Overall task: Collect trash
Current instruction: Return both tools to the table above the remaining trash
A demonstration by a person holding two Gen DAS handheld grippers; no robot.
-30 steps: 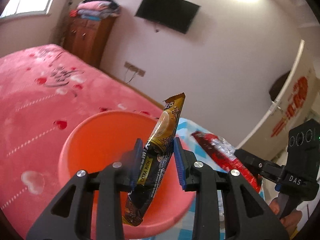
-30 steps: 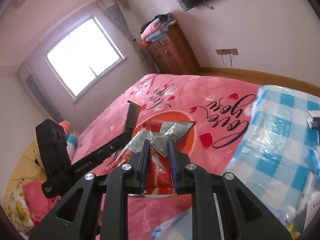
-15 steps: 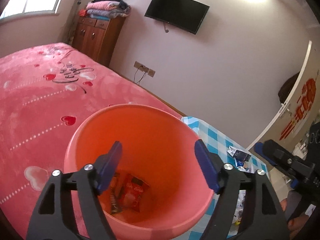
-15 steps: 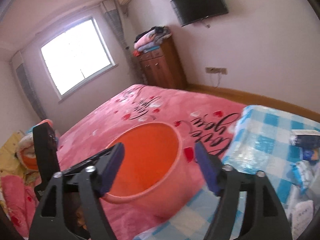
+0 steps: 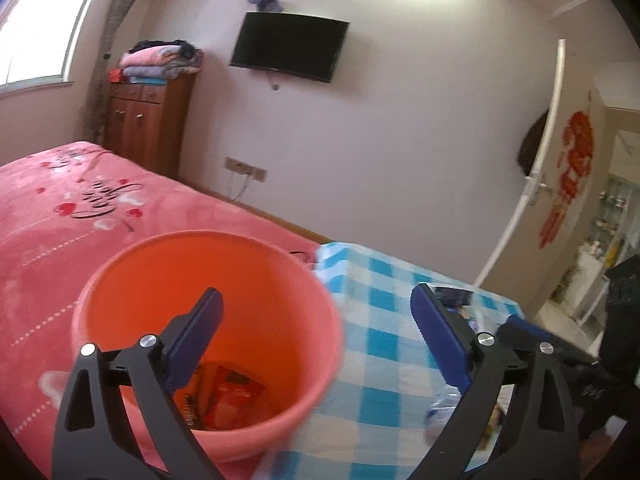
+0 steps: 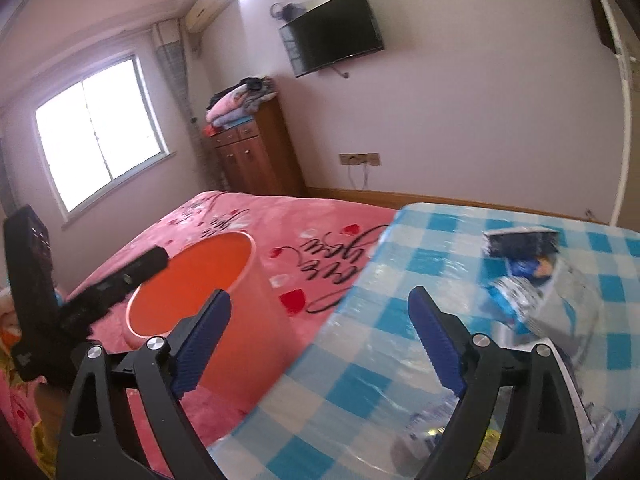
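a: what are the left gripper (image 5: 316, 340) jaws doing?

b: they're opening wide, blue pads (image 5: 196, 336) apart, and nothing is sitting between them. they're hanging over the orange bucket (image 5: 120, 264), which is standing on the pink bedspread (image 5: 48, 200) — two wrappers (image 5: 224, 396) are lying at its bottom.

a: and the right gripper (image 6: 320, 340)?

b: it's opening too, gripping nothing, and pointing across the edge of the blue checked table (image 6: 360, 392).

a: so where's the trash that's waiting?

b: it's lying on the table, to the right of and beyond the right gripper's fingers: a dark blue packet (image 6: 520, 242), a blue and silver wrapper (image 6: 516, 292) just nearer, and more plastic litter (image 6: 432, 428) low by the right finger, too blurred to name. the bucket is sitting off to that gripper's left.

a: which hand is nearer?

b: i'm judging the right — the pile is filling its view. the dark packet's long side is running left to right across the view, so the jaws would be closing across its short width.
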